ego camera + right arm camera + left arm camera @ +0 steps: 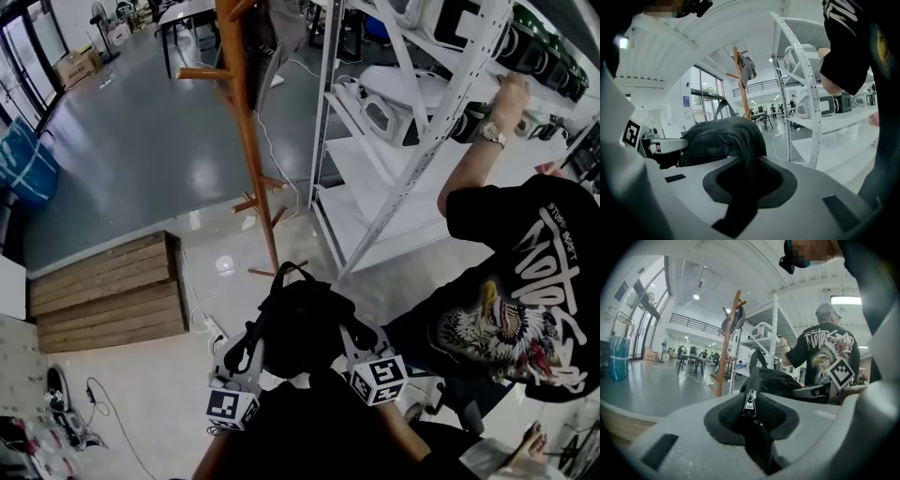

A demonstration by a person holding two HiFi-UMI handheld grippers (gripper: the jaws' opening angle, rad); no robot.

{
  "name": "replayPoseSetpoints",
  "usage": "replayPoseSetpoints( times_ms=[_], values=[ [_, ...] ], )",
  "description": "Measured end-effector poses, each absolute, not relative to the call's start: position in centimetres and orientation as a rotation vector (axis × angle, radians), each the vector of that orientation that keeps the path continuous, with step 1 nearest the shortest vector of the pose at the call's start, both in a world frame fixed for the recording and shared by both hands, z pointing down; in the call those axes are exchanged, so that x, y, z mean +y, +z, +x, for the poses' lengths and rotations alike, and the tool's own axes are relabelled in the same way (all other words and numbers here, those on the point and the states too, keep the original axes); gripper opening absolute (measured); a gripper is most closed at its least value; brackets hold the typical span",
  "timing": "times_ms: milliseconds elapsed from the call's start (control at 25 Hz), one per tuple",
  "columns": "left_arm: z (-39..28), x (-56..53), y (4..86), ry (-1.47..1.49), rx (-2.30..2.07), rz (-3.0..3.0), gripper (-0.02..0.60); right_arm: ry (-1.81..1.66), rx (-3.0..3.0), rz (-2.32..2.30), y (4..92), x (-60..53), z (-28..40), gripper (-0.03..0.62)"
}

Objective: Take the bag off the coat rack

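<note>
Black bag (300, 323) is off the wooden coat rack (246, 122), held low betw. both claws, w/ the rack standing well apart behind it on the floor. Left claw (246, 349) is nearly closed, pinched on the bag's fabric right at a zipper pull (749, 404); right claw (362, 339) is just as narrow, clamped on a fold of the bag's cloth that drapes down thru its jaws. Off to the right a person (525, 281) in a black printed tee reaches up into a white shelf unit (375, 178), & a wooden platform (108, 291) sits on the floor at left.
</note>
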State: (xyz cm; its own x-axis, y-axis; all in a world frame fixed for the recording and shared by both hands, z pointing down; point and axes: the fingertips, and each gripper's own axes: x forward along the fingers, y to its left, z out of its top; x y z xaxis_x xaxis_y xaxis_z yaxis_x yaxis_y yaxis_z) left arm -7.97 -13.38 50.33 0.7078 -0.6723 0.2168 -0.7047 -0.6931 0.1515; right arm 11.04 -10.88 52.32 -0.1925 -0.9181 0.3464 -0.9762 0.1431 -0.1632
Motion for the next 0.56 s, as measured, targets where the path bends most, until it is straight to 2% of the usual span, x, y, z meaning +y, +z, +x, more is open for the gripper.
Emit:
replayPoseSetpoints(
  times_ms=[560],
  values=[
    [-8.03,-13.30,50.41,0.209,-1.088,2.692,0.081,0.555,-2.234,1.899,52.63,-10.41,10.98,0.064]
  ],
)
